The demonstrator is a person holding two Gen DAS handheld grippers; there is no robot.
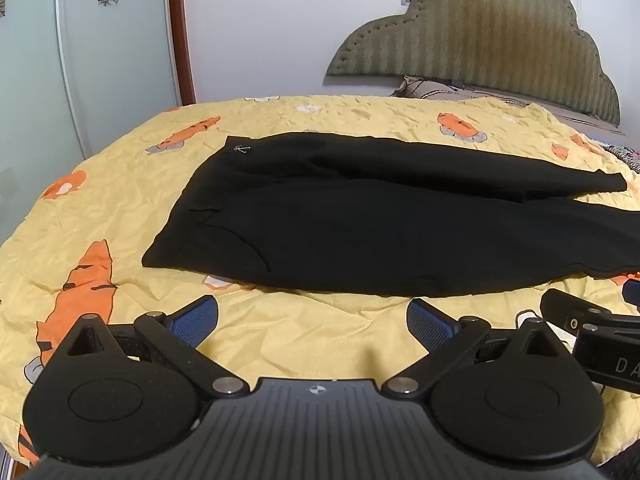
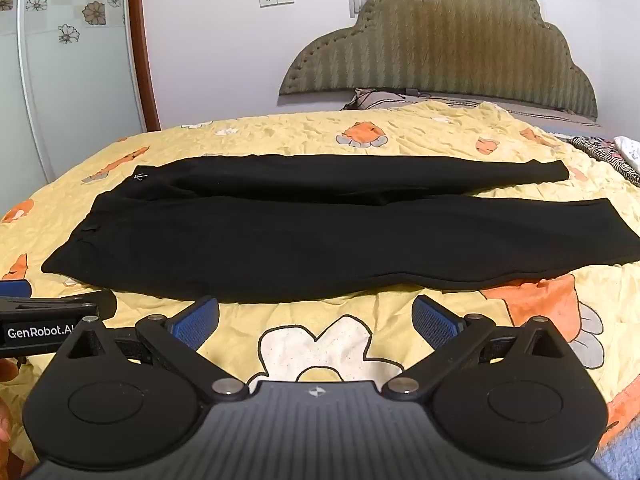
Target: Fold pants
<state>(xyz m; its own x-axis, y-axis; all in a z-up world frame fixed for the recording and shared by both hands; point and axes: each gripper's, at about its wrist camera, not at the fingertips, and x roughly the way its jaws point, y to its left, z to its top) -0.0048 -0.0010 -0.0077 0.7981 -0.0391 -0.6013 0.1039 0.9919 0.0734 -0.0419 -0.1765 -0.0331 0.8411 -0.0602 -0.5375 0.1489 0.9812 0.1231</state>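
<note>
nothing folded yet: pants [image 2: 320, 236] lying flat and spread on the bed [image 2: 320, 136], legs apart. i'm hovering left claw [image 1: 312, 320] and right claw [image 2: 316, 320] at the near edge, both wide open, gripping nothing.

Matt black cloth pants [image 2: 320, 236] on crinkled, quilted yellow bedspread [image 2: 320, 140]

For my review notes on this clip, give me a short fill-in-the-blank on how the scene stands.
1. The pants are coloured ____.
2. They lie spread flat on a ____ bedspread with orange prints.
3. Both the left tongs and right tongs stand ____, with nothing between them.
4. The waistband lies toward the ____ side of both views.

Missing words: black; yellow; open; left
</note>
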